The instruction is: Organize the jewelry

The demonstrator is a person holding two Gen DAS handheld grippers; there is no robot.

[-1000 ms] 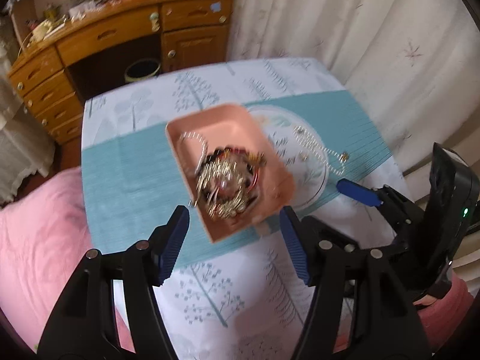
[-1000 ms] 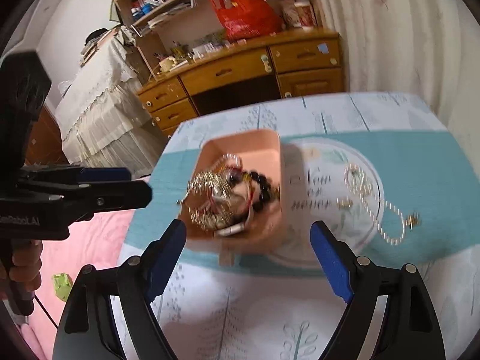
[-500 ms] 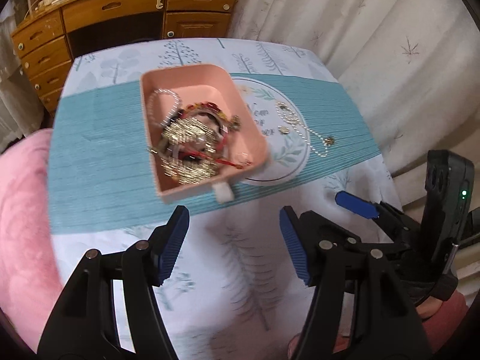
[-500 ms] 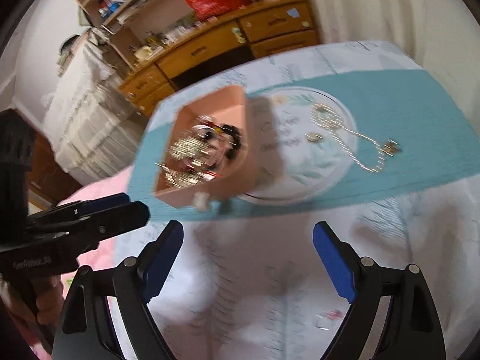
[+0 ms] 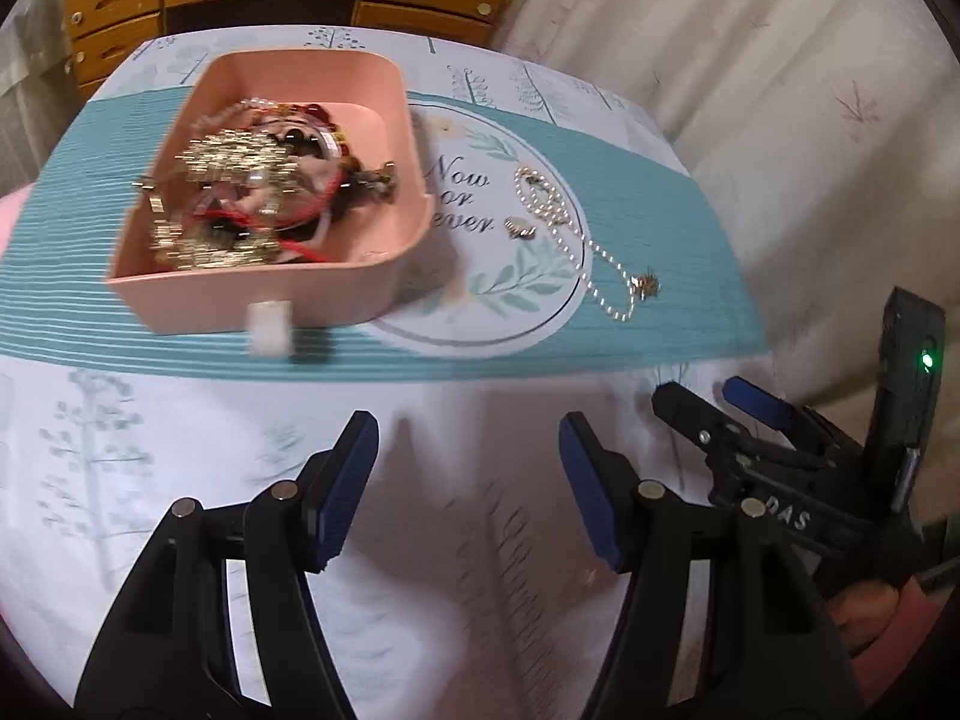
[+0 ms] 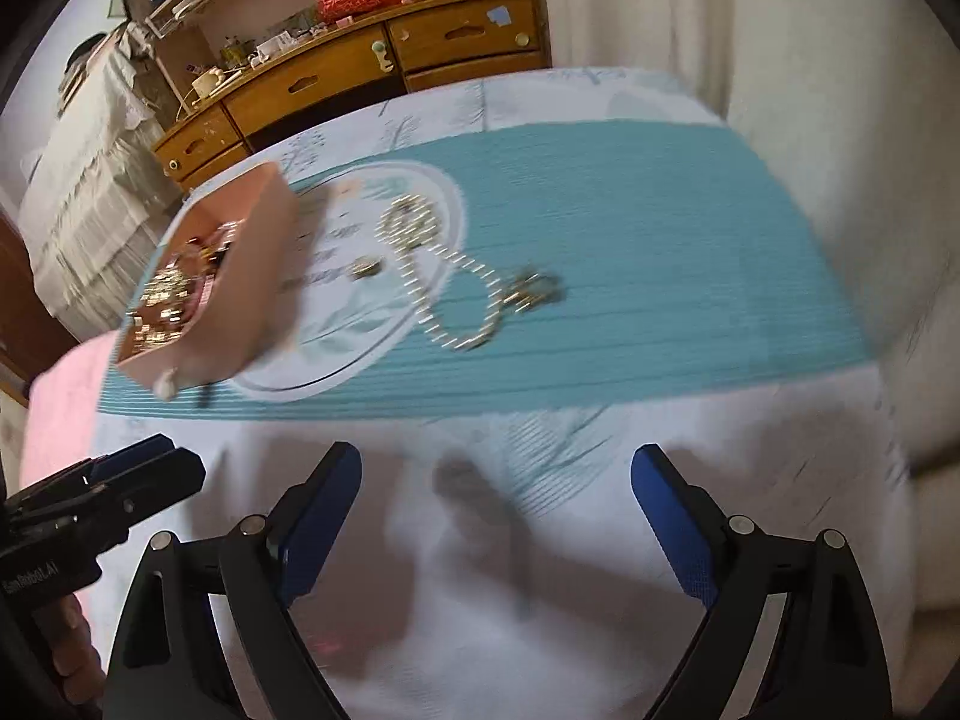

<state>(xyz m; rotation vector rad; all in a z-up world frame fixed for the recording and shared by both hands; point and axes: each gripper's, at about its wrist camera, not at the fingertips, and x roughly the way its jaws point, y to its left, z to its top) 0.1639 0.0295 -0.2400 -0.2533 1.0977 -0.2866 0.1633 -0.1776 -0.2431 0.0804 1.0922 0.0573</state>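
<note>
On the teal-runnered table [image 5: 660,204], our pink tray [image 5: 336,294] holds most jewelry; right of the tray, a pearl necklace [image 5: 564,234] and earring [image 5: 521,230] remain. Left gripper [image 5: 468,486] half-open, right gripper [image 6: 498,522] just widening, both empty.

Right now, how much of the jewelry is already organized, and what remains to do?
Done: much jewelry lies piled in the pink tray. In hand: nothing; the left gripper and right gripper are open and empty, the right one's jaws just opened wider. Left: the pearl necklace and a small gold piece lie loose on the mat.
</note>
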